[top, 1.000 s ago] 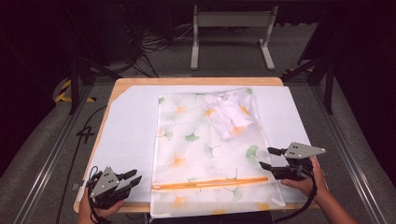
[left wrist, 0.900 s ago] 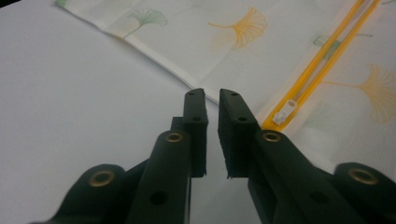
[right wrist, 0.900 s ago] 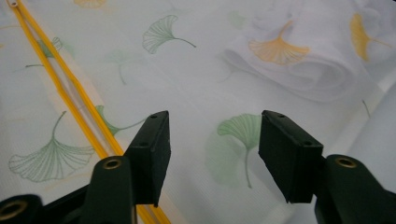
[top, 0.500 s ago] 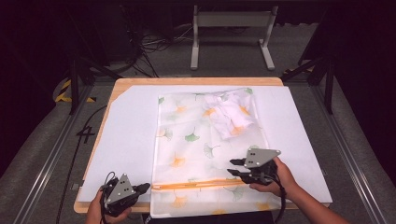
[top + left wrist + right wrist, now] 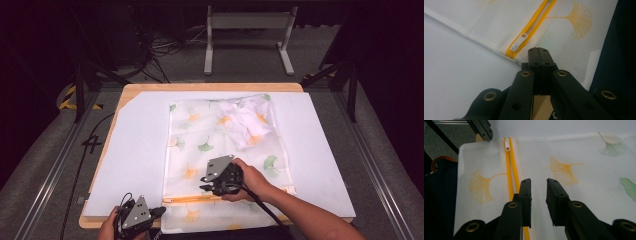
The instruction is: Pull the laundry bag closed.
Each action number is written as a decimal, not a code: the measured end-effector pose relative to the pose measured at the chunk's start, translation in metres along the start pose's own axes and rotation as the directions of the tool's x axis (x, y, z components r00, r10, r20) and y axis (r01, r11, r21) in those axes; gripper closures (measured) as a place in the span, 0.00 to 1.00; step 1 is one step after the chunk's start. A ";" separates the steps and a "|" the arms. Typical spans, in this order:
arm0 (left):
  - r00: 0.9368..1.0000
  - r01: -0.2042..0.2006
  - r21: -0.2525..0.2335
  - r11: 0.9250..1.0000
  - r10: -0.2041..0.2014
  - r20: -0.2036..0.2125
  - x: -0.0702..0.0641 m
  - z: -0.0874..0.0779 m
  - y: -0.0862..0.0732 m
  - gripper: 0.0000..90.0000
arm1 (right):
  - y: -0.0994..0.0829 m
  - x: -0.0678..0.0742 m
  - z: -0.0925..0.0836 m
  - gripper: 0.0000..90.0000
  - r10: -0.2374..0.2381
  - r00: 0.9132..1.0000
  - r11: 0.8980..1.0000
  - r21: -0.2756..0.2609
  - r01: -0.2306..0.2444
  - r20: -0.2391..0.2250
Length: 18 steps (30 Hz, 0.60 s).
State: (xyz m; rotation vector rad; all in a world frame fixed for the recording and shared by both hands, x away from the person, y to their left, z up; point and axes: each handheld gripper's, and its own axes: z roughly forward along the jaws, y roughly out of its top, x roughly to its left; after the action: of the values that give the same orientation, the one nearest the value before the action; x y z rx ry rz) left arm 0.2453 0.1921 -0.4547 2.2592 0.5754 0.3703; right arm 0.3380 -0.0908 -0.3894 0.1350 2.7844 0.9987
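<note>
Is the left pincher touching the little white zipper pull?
Apart. In the left gripper view, the shut left gripper stops short of the zipper pull, with yellow zipper tape and bag fabric showing between them.

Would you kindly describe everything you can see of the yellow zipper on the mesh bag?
The yellow zipper runs straight across the near end of the white leaf-printed mesh bag, which lies flat. Its white slider with a holed pull tab sits at the bag's left edge. The left gripper, jaws together, points at that end; the right gripper, jaws apart, hovers just beside the tape.
</note>
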 end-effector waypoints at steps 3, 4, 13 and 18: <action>1.000 -0.006 0.011 1.000 0.006 0.005 -0.001 0.002 0.000 1.00 | 0.015 0.006 0.009 0.79 -0.024 0.999 0.999 0.024 0.024 -0.026; 1.000 -0.009 0.016 1.000 0.009 0.005 -0.002 0.003 -0.001 1.00 | 0.021 0.008 0.011 0.78 -0.029 0.999 0.999 0.028 0.030 -0.026; 1.000 0.010 0.008 1.000 -0.010 0.024 0.003 0.003 -0.003 1.00 | 0.054 0.027 0.045 0.75 -0.096 0.991 0.992 0.079 0.103 -0.093; 0.999 0.007 0.007 1.000 -0.007 0.035 0.005 0.003 -0.004 1.00 | 0.062 0.030 0.069 0.75 -0.103 0.988 0.984 0.135 0.118 -0.116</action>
State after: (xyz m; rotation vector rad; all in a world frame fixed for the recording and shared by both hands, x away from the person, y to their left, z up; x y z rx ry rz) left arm 0.2498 0.1947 -0.4591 2.2650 0.5670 0.3254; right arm 0.3239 0.0041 -0.4065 -0.0566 2.9241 0.8049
